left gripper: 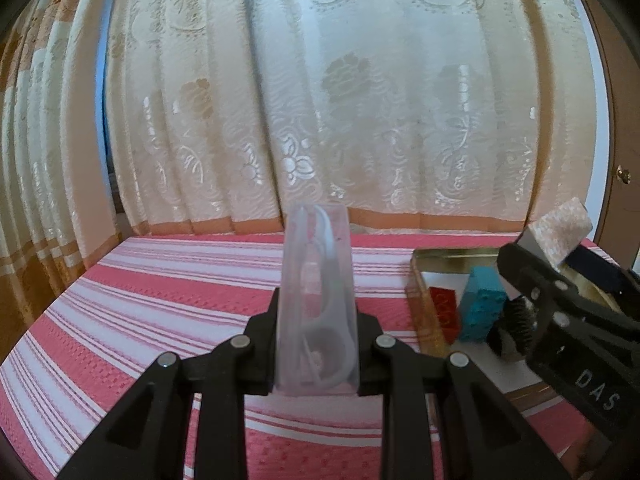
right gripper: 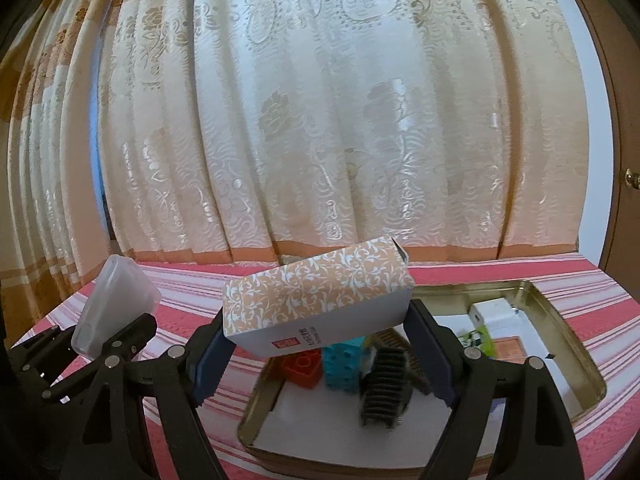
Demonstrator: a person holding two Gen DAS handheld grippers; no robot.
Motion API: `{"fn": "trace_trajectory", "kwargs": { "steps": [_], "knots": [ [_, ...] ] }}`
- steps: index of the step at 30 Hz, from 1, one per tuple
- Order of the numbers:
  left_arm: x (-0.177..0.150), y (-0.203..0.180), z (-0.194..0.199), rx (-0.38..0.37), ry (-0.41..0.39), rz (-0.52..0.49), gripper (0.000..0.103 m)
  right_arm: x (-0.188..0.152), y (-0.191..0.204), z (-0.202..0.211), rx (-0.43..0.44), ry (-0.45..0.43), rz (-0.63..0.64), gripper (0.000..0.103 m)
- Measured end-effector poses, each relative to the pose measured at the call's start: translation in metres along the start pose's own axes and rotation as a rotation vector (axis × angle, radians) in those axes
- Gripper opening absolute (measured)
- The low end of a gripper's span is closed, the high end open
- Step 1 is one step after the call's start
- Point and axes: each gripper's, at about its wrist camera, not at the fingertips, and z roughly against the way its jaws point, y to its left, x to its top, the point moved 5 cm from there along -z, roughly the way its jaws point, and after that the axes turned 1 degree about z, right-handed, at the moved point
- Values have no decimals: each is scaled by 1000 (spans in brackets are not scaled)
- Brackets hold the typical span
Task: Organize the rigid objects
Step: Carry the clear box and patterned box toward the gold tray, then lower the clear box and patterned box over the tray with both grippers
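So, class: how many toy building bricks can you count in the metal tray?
2. A red brick lies at the tray's near-left end, and a blue brick stands beside it. The carton may hide more.

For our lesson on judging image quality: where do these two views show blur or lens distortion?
Left wrist view: the curtain bows outward, fisheye; the black comb is smeared. Right wrist view: the comb blurs likewise, while the patterned box reads sharp.

Patterned curtain point(left gripper: 320, 100) behind; striped red cloth point(left gripper: 140, 300) below.
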Motion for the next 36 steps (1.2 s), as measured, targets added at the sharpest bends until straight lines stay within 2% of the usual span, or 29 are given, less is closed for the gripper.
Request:
{"fn": "trace_trajectory", "kwargs": {
  "steps": [36],
  "knots": [
    [8, -132, -5, -165, 1, -101, 24, 11, -131, 13, -165, -26, -76, 83]
  ]
}}
